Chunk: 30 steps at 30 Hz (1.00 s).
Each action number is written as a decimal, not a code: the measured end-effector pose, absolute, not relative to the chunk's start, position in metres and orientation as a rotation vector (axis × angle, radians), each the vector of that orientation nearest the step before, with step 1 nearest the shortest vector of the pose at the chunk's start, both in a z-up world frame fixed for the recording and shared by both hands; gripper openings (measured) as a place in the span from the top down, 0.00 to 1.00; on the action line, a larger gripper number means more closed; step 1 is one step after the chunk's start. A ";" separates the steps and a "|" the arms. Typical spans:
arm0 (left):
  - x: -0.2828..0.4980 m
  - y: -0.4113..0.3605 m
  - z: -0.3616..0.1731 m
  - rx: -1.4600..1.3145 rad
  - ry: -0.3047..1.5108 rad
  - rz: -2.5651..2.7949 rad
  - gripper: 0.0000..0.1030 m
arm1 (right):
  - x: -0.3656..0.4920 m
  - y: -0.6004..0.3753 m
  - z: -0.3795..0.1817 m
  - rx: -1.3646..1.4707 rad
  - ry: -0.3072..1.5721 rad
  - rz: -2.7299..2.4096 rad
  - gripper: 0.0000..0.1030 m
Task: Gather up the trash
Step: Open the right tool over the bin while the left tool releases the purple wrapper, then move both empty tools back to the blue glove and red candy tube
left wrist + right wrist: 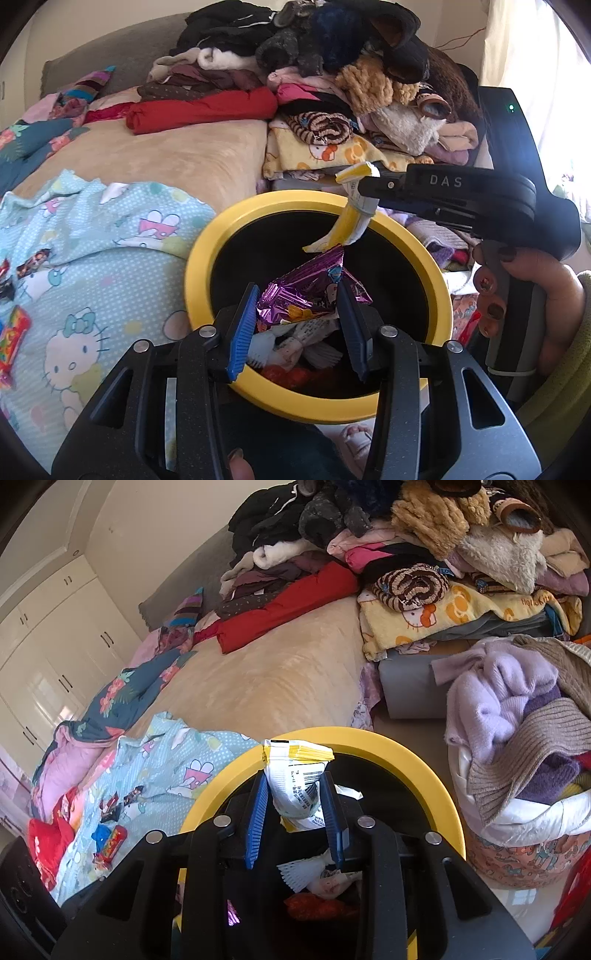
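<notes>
The left tool (295,325) is matte black with round silver screws and ribbed blue fingers (242,334). The right tool (364,186) is black too, marked "DAS" in white. The right hand (532,291) has dark-painted nails and an olive-green sleeve.

**What we cannot make out**

We see the bin's near rim (192,812) hidden behind the right gripper's (295,812) body in the right wrist view, and the left gripper (295,317) covers part of the bin floor in the left one. The trash at the bottom of the bin (295,354) sits in shadow; we cannot tell the pieces apart. The yellow wrapper's (299,779) print is too small for us to read, and its lower end is lost between the pads. The small wrappers on the bed sheet (110,840) are blurred. A candy packet (11,343) is cut off by the left edge.
</notes>
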State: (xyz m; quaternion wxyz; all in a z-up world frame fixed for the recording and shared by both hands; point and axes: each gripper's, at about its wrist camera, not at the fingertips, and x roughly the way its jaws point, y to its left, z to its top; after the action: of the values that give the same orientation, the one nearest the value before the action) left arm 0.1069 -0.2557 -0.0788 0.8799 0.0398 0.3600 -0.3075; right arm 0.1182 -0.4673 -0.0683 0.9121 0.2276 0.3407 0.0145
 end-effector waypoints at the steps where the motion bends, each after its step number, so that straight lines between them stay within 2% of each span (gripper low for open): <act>1: 0.107 -0.257 -0.080 0.083 0.753 -0.642 0.65 | 0.118 -0.468 -0.069 0.472 0.702 0.028 0.73; 10: 0.112 -0.257 -0.086 0.059 0.776 -0.645 0.65 | 0.120 -0.474 -0.075 0.514 0.717 0.016 0.71; 11: 0.112 -0.257 -0.086 0.058 0.776 -0.647 0.64 | 0.120 -0.475 -0.076 0.520 0.719 0.013 0.69; 12: 0.112 -0.256 -0.086 0.053 0.775 -0.651 0.61 | 0.120 -0.475 -0.076 0.526 0.719 0.013 0.63; 14: 0.112 -0.255 -0.086 0.044 0.767 -0.649 0.47 | 0.119 -0.477 -0.076 0.530 0.718 0.003 0.55; 17: 0.112 -0.249 -0.084 0.027 0.760 -0.640 0.33 | 0.120 -0.478 -0.078 0.533 0.721 -0.003 0.51; 19: 0.112 -0.243 -0.082 0.003 0.748 -0.621 0.11 | 0.121 -0.476 -0.079 0.532 0.725 -0.005 0.48; 24: 0.114 -0.227 -0.074 -0.029 0.722 -0.579 0.11 | 0.122 -0.468 -0.075 0.491 0.720 -0.007 0.42; 27: 0.114 -0.219 -0.070 -0.033 0.707 -0.554 0.11 | 0.123 -0.461 -0.074 0.471 0.712 -0.004 0.35; 30: 0.114 -0.212 -0.066 -0.034 0.694 -0.530 0.11 | 0.124 -0.453 -0.072 0.439 0.709 0.003 0.33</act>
State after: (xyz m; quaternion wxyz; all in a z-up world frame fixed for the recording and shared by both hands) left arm 0.1137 -0.2122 -0.0660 0.9060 -0.0166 0.3360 -0.2568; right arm 0.1244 -0.4527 -0.0719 0.9142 0.2133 0.3445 0.0015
